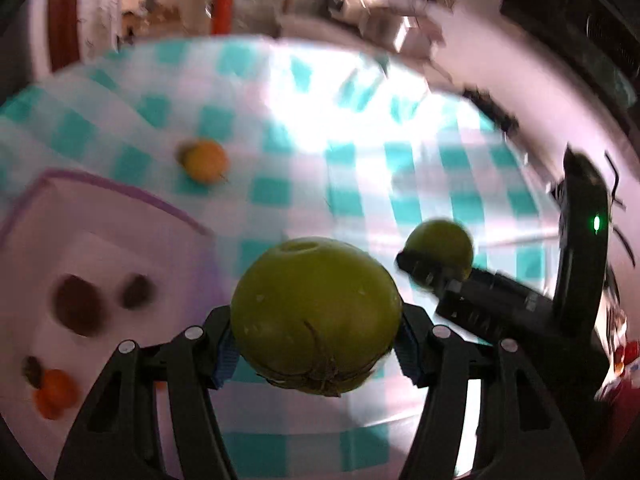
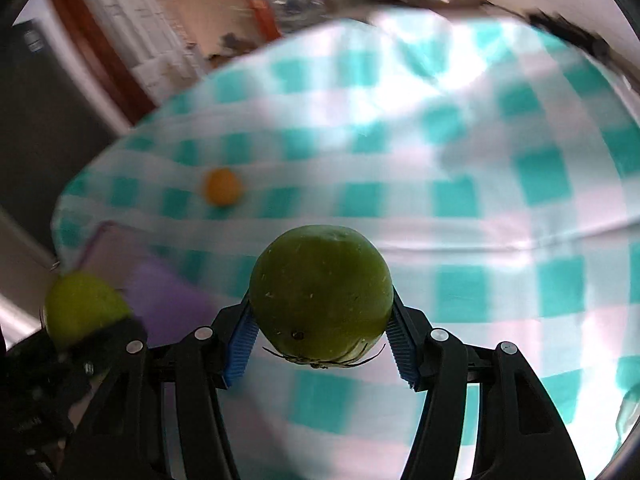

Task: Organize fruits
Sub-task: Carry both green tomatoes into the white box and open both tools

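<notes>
I see a small round orange fruit (image 1: 205,160) on the teal-and-white checked cloth (image 1: 360,184), beyond the white purple-rimmed tray (image 1: 120,192) at left, which holds several small fruits.

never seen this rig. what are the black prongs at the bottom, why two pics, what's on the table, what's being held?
No robot here: a person carries a two-finger gripper in each hand, and each has a fisheye camera looking along its fingers. The black prongs are those fingers.

The left wrist picture shows the left gripper shut on a green fruit. At its right edge is the right gripper with its own green fruit.

The right wrist picture shows that right gripper and its fruit close up.

Below lies a teal-and-white checked cloth, with one orange fruit on it. A white tray with a purple rim holds several small dark and orange pieces, too blurred to name.
</notes>
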Demonstrator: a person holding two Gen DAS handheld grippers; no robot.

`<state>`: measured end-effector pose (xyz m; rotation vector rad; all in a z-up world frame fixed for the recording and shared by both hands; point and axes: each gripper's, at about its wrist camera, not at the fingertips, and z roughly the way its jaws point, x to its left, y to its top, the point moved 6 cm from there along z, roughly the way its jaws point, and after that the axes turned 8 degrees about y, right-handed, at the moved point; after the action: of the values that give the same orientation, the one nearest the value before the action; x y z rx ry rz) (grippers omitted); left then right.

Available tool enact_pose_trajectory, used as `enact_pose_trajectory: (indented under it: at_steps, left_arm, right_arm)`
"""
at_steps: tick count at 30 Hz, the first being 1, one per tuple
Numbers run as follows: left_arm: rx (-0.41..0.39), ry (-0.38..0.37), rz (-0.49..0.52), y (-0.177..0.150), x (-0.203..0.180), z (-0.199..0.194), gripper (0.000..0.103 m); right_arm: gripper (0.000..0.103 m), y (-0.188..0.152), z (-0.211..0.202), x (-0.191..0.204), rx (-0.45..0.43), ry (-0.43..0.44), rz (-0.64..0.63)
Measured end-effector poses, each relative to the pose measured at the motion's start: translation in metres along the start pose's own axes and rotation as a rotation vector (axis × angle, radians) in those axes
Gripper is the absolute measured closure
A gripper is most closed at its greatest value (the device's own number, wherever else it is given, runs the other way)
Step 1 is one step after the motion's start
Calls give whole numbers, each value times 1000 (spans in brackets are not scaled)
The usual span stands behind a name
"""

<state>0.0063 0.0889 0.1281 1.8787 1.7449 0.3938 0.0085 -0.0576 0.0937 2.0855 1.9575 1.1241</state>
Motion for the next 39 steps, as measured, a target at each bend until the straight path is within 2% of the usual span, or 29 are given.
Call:
enact_pose_trajectory:
  at_steps: [5, 10, 16, 25, 30, 39]
  left_arm:
    - [-112, 63, -71, 8, 66, -61, 40]
    - [-154, 136, -130, -12, 136, -103, 40]
    - [-191, 203, -170, -32, 195, -131, 40]
    - [-181, 216, -139, -51, 234, -136, 40]
    - [-137, 217, -135, -62, 245, -122, 40]
    - [9, 234, -101, -90, 248, -76, 40]
  right_arm:
    - [46, 9, -3, 109, -34, 94, -158]
    - [46, 4, -15, 172, -57, 135, -262]
    - [46, -4, -32, 199, -73, 152, -305]
    - [46, -24, -34, 225, -48, 126, -427]
    - [46, -42, -11, 231, 34, 116, -495]
    - [46, -83, 57, 255, 232, 94, -711]
